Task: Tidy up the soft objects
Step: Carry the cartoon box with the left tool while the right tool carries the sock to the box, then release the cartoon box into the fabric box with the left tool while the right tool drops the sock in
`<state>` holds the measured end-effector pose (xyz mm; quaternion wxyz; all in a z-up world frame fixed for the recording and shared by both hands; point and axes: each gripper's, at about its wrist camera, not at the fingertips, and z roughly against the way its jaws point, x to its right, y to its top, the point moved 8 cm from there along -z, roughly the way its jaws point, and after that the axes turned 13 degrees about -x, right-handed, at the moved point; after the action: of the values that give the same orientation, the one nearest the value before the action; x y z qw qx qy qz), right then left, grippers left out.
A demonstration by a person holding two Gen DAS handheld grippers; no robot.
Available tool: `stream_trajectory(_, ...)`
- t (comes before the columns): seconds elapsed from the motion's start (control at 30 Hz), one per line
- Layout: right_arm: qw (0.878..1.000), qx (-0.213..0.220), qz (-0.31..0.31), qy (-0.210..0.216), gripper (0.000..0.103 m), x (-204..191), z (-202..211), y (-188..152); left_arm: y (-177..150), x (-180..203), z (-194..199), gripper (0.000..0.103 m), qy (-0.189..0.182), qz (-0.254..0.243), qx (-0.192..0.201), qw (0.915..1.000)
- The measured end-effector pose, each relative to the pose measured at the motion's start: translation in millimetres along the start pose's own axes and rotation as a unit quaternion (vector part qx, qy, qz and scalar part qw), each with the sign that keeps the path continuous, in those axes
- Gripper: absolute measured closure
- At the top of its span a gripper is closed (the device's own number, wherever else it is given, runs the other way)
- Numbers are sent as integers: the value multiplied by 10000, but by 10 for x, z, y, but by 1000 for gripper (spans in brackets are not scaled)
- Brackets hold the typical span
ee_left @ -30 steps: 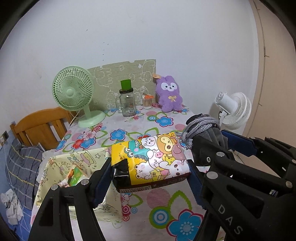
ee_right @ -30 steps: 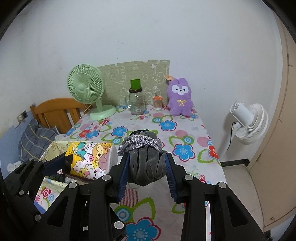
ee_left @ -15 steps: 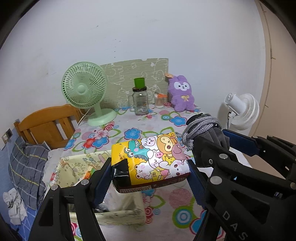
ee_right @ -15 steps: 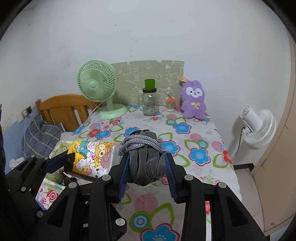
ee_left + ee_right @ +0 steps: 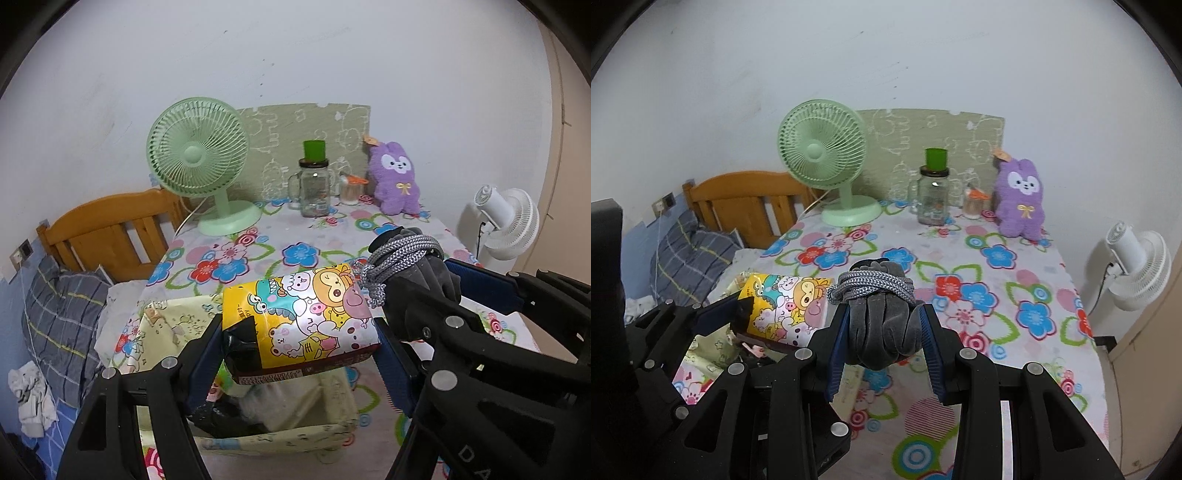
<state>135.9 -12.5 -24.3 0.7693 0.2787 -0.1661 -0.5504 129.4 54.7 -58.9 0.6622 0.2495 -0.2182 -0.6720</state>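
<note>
Gripping cartoon-printed pack (image 5: 301,325) (label text unreadable).

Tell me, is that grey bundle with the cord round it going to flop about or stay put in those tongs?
The grey bundle probably stays put: it bulges between the right tongs, so it looks soft and squashy, not slippery. The cord wound round its top seems to keep it bunched, so little should dangle. It is likely light, as cloth usually is.
</note>
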Motion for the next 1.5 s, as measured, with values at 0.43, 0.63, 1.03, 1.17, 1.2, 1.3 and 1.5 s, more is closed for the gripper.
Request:
stream_trajectory(0.43, 9988, -317, 231, 288, 62, -371, -370, 9, -134, -381, -302, 25, 125, 240, -362, 9990)
stream_trajectory(0.63, 9975, -495, 334, 386, 62, -516, -523, -36, -229, -515, -418, 25, 133, 326, -534, 9980)
stream_trajectory(1.03, 9946, -754, 505, 508, 62, -745, -775, -96, -396, -759, -551, 13, 212, 498, -775, 9955)
stream_trajectory(1.17, 9938, -817, 523, 551, 62, -795, -841, -110, -438, -818, -590, 11, 237, 567, -841, 9946)
stream_trajectory(1.2, 9935, -836, 526, 561, 62, -808, -858, -114, -447, -829, -597, 10, 241, 579, -856, 9944)
stream_trajectory(1.3, 9930, -886, 513, 593, 62, -834, -915, -118, -465, -852, -612, 9, 249, 609, -894, 9938)
stream_trajectory(1.5, 9927, -929, 517, 572, 37, -847, -988, -116, -489, -821, -619, 6, 165, 579, -916, 9940)
